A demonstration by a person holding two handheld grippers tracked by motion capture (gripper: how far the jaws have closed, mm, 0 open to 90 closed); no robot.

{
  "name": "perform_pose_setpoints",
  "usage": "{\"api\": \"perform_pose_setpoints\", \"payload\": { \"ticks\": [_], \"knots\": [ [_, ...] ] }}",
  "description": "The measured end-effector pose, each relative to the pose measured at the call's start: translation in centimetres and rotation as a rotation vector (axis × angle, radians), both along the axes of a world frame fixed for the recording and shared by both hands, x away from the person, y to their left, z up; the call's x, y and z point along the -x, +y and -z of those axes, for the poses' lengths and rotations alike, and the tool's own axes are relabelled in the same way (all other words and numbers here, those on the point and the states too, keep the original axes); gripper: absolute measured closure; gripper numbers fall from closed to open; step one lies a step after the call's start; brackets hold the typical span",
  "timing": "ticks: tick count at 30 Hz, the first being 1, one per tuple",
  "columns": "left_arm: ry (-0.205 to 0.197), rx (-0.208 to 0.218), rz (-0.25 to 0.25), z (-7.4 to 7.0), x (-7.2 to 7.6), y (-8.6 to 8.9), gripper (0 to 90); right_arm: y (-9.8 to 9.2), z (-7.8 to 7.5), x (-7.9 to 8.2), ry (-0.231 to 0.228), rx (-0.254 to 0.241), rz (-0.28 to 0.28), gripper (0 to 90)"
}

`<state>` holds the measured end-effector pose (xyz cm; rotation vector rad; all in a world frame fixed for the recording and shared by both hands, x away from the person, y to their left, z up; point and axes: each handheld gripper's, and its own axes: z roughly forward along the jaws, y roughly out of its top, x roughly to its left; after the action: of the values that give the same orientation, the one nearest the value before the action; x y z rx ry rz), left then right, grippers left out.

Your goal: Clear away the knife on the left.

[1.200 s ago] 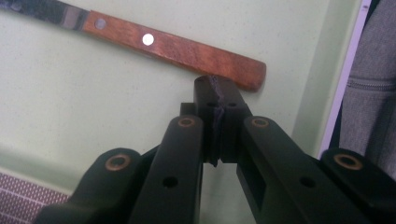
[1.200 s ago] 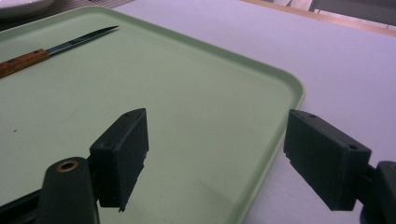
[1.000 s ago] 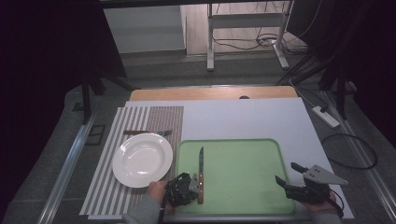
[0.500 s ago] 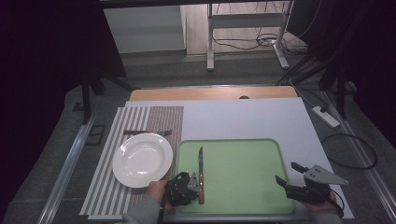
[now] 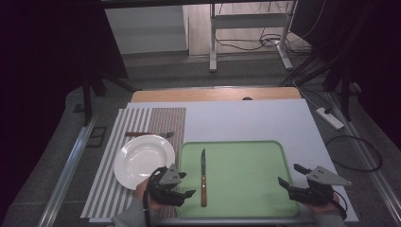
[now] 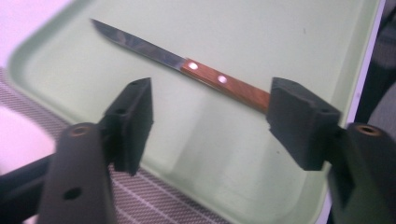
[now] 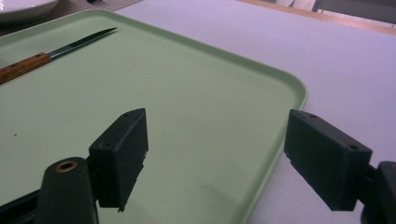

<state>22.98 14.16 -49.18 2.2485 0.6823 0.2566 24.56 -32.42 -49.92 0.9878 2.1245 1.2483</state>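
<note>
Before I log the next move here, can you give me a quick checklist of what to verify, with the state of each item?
1. Left gripper open, nothing between its jaws: ok; they have just been opening.
2. Knife lying flat on the green tray, free of both grippers: ok.
3. Right gripper open and empty, at the tray's right edge: ok.
4. White plate on the striped placemat, beside the tray: ok.
5. Utensil behind the plate on the placemat, which kind: cannot tell.
</note>
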Motion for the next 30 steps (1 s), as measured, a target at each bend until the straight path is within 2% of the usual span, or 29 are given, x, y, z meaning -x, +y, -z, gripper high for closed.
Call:
{"api": "perform_pose_setpoints", "payload": {
  "ticks": [3,5,9,13,17,25,30],
  "knots": [
    [-0.004,0.059,-0.025,0.0,0.0,1.1,24.9,0.1,0.0,-0.1,0.002,0.002,-0.002,21.8],
    [-0.011,0.071,-0.044,-0.1,0.0,1.5,22.8,0.1,0.1,-0.1,0.004,0.006,-0.002,21.8],
    [-0.037,0.087,-0.07,-0.4,0.2,2.2,18.8,0.1,0.1,-0.1,0.004,0.008,-0.007,21.7],
    [-0.058,0.109,-0.081,-0.6,0.7,2.8,18.5,0.1,0.2,0.0,0.003,0.008,-0.013,21.6],
    [-0.092,0.131,-0.119,-1.0,1.1,3.8,18.5,0.1,0.2,0.0,0.004,0.006,-0.016,21.6],
    [-0.1,0.165,-0.195,-1.5,1.2,6.0,18.7,-0.1,0.3,0.0,0.007,0.005,-0.015,21.6],
    [-0.095,0.177,-0.189,-1.6,1.3,6.5,19.0,0.0,0.2,0.1,0.006,0.011,-0.018,21.7]
  ]
}}
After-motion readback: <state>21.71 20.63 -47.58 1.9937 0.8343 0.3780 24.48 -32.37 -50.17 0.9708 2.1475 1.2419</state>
